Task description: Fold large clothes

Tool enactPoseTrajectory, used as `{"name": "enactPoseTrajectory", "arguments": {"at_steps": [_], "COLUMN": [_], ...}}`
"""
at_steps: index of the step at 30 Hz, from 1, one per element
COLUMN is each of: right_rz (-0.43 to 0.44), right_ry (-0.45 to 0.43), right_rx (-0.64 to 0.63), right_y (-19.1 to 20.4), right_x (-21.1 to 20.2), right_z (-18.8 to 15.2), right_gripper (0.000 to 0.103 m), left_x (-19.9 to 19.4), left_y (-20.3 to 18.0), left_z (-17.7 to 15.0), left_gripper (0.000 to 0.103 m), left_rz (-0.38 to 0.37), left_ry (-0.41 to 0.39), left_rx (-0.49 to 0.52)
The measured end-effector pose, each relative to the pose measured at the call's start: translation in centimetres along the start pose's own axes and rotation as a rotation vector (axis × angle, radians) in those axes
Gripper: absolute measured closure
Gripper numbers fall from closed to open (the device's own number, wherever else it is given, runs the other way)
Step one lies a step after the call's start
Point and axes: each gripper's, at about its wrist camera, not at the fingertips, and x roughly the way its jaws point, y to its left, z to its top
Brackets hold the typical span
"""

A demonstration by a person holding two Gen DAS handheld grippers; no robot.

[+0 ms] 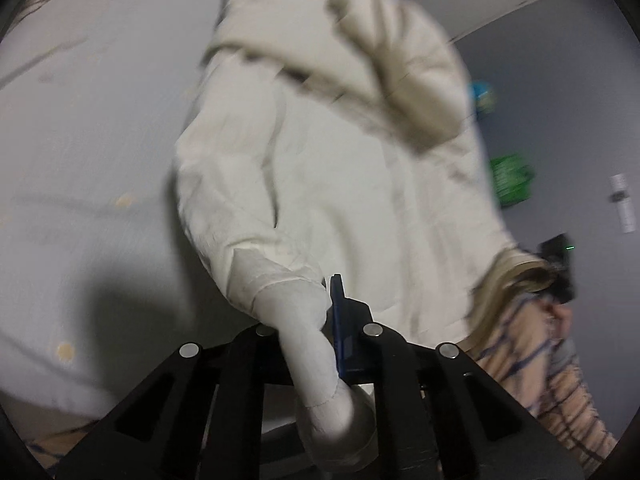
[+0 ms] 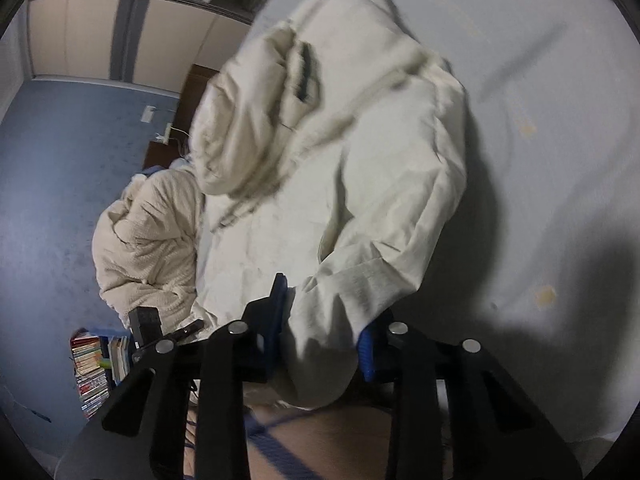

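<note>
Left gripper (image 1: 316,332) jaws clamped on one cuff of the cream hoodie (image 1: 332,168), right gripper (image 2: 322,320) jaws clamped on the other, garment hanging ahead of both jaws over the white bed (image 2: 560,128).

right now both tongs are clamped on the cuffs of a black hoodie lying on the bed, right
Not quite: the hoodie is cream, not black, as both wrist views show. The rest holds: the left tongs and the right tongs are each clamped on a cuff, and the hoodie lies on the bed.
</note>
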Motion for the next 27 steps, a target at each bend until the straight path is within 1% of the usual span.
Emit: {"name": "enactPoseTrajectory", "arguments": {"at_steps": [2, 5, 6, 9, 13, 15, 17, 21, 26, 27], "right_rz": [0.041, 0.090, 0.097, 0.126, 0.197, 0.230, 0.252, 0.274, 0.321, 0.335], "right_ry": [-0.038, -0.083, -0.092, -0.119, -0.192, -0.225, -0.247, -0.293, -0.377, -0.405], "right_rx": [-0.020, -0.041, -0.045, -0.041, 0.009, 0.040, 0.054, 0.072, 0.133, 0.157], "right_y": [1.7, 4.0, 4.6, 5.7, 5.2, 4.7, 4.6, 4.7, 4.3, 4.1], "right_x": [-0.6, -1.2, -1.3, -1.3, -1.6, -1.9, -2.2, -3.2, -4.1, -4.1], "right_z": [0.8, 2.0, 2.3, 3.1, 3.2, 3.2, 3.3, 4.1, 5.3, 5.6], "right_gripper": [0.077, 0.077, 0.077, 0.077, 0.077, 0.077, 0.077, 0.077, 0.077, 0.077], "left_x": [-0.3, -1.5, -2.0, -3.2, -3.5, -4.0, -4.7, -5.9, -6.2, -6.2], "left_y": [-0.8, -0.9, -0.8, -0.2, -0.1, -0.7, -1.5, -2.4, -2.0, -1.9], "left_z": [0.7, 2.0, 2.5, 4.0, 5.3, 6.1, 7.1, 8.7, 10.1, 10.4], "left_gripper": [0.093, 0.093, 0.093, 0.093, 0.093, 0.093, 0.093, 0.093, 0.093, 0.093], "left_rz": [-0.039, -0.104, -0.135, -0.217, -0.303, -0.332, -0.366, -0.413, -0.467, -0.479], "left_ry": [-0.047, -0.124, -0.154, -0.212, -0.254, -0.276, -0.312, -0.371, -0.422, -0.430], "left_rx": [0.013, -0.004, -0.020, -0.076, -0.108, -0.092, -0.053, 0.001, -0.009, -0.014]}}
